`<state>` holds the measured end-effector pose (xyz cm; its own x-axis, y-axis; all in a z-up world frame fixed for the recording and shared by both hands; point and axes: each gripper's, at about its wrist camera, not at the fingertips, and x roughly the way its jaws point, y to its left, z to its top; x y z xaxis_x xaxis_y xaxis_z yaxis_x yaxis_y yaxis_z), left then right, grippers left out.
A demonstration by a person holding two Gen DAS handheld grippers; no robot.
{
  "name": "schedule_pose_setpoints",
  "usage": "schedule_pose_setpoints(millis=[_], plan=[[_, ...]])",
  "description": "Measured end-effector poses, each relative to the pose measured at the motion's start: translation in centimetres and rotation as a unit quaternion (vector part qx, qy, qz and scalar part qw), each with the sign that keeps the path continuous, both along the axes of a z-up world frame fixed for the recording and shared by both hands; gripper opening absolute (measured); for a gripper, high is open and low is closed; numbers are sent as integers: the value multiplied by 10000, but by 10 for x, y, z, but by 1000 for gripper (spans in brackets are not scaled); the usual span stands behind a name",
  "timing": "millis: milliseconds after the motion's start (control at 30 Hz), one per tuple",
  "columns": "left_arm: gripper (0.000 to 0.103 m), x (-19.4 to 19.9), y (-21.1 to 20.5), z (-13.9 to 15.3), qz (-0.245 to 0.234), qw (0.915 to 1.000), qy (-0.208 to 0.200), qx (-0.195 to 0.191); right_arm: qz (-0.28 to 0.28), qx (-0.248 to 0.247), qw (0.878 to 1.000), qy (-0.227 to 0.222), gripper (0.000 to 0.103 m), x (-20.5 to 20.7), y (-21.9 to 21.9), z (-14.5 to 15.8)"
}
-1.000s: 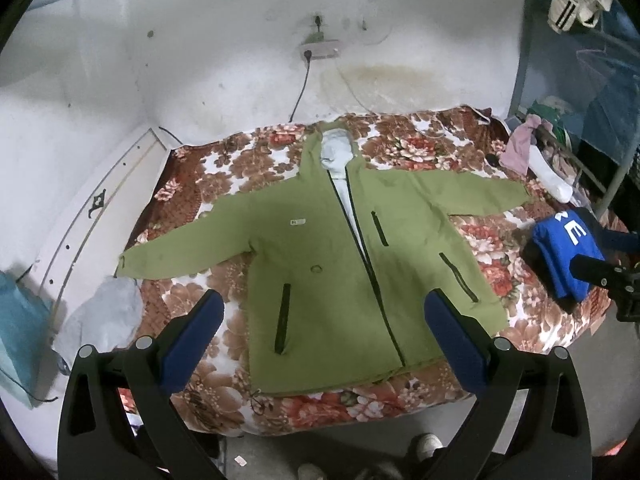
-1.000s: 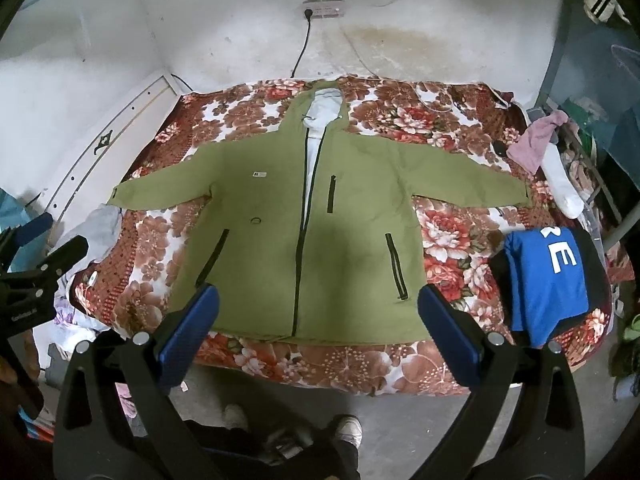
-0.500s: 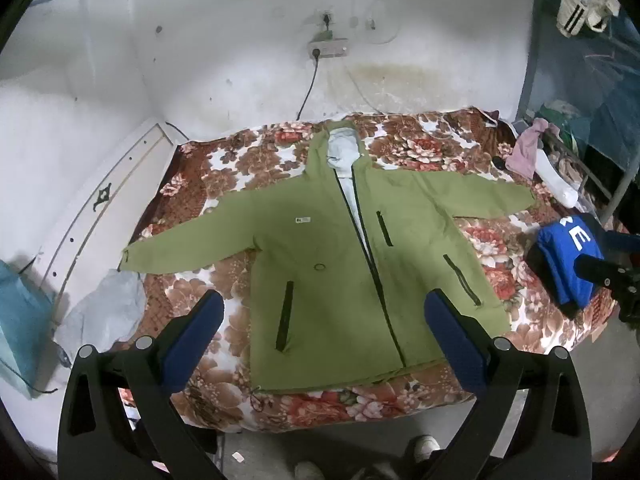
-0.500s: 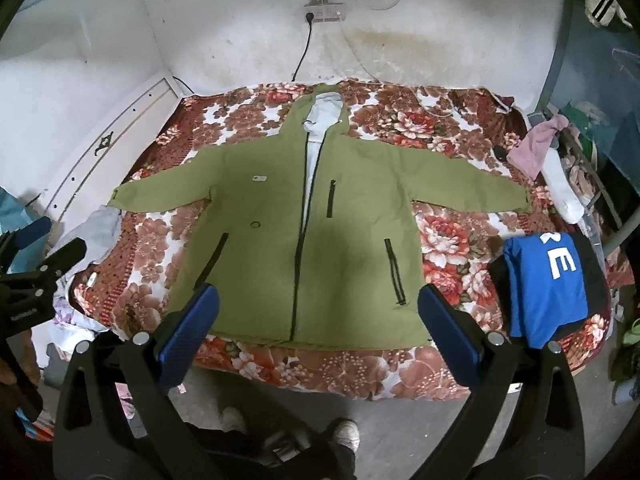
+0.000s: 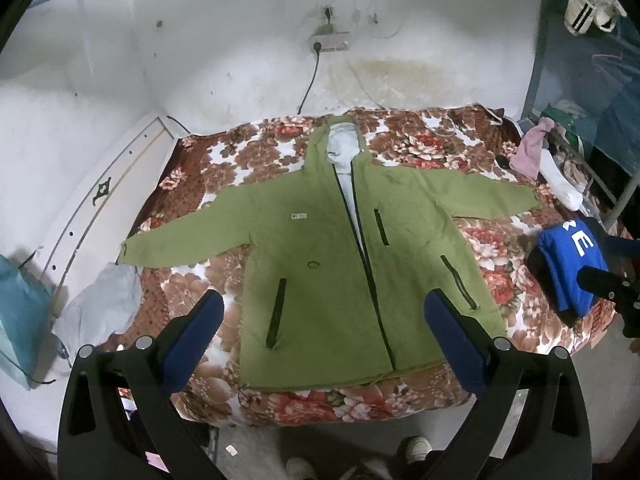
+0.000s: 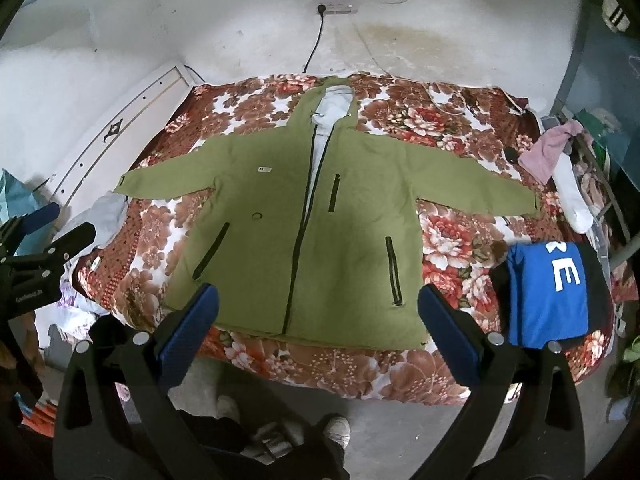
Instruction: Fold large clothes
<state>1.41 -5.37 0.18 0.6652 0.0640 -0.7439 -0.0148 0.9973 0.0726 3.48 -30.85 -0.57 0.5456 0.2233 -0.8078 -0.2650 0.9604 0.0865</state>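
Both jaws are spread wide and nothing is held: the left gripper and right gripper are poised above the near edge of the bed, clear of the cloth. On its floral cover a green jacket is laid flat, front up (zip mostly closed), hood toward the far wall, hem nearest, sleeves stretched out sideways. A folded blue garment is seen right of it.
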Motion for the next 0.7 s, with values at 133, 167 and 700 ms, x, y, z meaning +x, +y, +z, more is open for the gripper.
schedule_pose_setpoints(millis=[133, 167, 700], plan=[[98, 8, -12, -2, 59, 9999, 77, 27, 37, 77, 9999, 82, 98, 12, -12, 0], [98, 10, -14, -2, 73, 9999, 70, 20, 40, 103, 9999, 84, 98, 16, -16, 1], [98, 184, 39, -42, -415, 9983, 395, 55, -346, -456, 9984, -6, 98, 159, 28, -27]])
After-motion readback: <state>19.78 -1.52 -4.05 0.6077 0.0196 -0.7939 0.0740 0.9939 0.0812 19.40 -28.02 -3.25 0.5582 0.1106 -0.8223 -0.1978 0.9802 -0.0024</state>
